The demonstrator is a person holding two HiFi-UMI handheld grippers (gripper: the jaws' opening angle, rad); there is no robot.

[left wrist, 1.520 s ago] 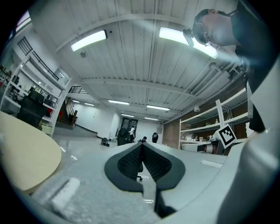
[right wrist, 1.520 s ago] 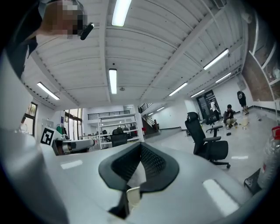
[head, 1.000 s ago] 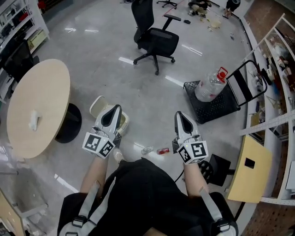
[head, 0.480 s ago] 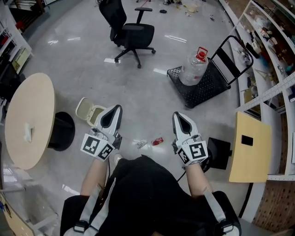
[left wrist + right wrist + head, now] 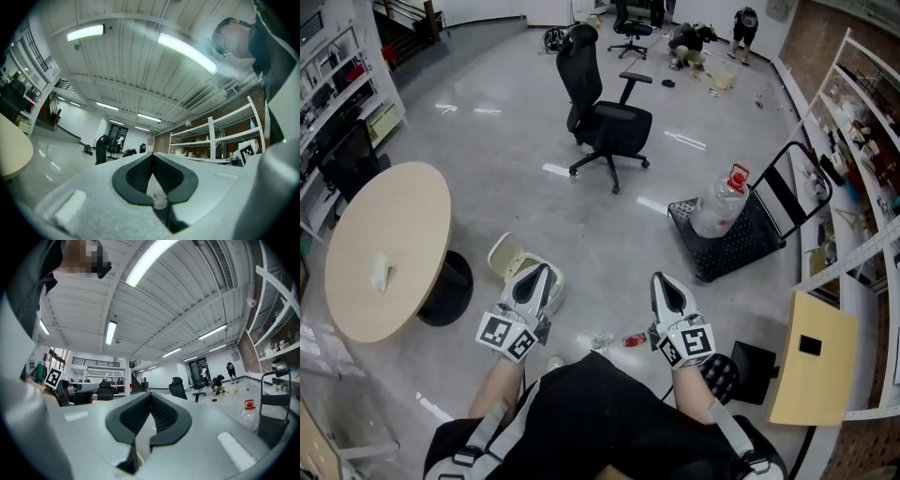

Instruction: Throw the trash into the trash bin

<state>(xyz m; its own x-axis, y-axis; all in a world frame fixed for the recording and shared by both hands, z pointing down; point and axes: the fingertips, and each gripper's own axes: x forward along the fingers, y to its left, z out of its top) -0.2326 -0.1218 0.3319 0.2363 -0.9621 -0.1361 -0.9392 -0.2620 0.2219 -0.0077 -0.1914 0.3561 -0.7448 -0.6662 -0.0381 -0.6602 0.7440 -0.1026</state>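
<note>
A cream trash bin [image 5: 507,255] with its lid flipped open stands on the grey floor, and my left gripper [image 5: 534,278] partly covers it in the head view. A clear crumpled wrapper [image 5: 601,340] and a small red piece of trash [image 5: 635,338] lie on the floor between my two grippers, close to my body. My right gripper [image 5: 667,287] hovers to the right of the trash. Both grippers point forward with nothing in them. In the left gripper view the left gripper [image 5: 152,156] has its tips together. In the right gripper view the right gripper [image 5: 150,394] is shut too.
A round beige table [image 5: 384,248] stands at the left and a black office chair [image 5: 605,117] ahead. A black cart [image 5: 741,239] carries a large water bottle [image 5: 719,202] at the right. A yellow-topped desk [image 5: 811,361] and shelving [image 5: 867,141] line the right side.
The head view has swung, so the bin and the floor trash now sit lower in the picture, nearer my body. Both grippers keep the same shut pose in front of me.
</note>
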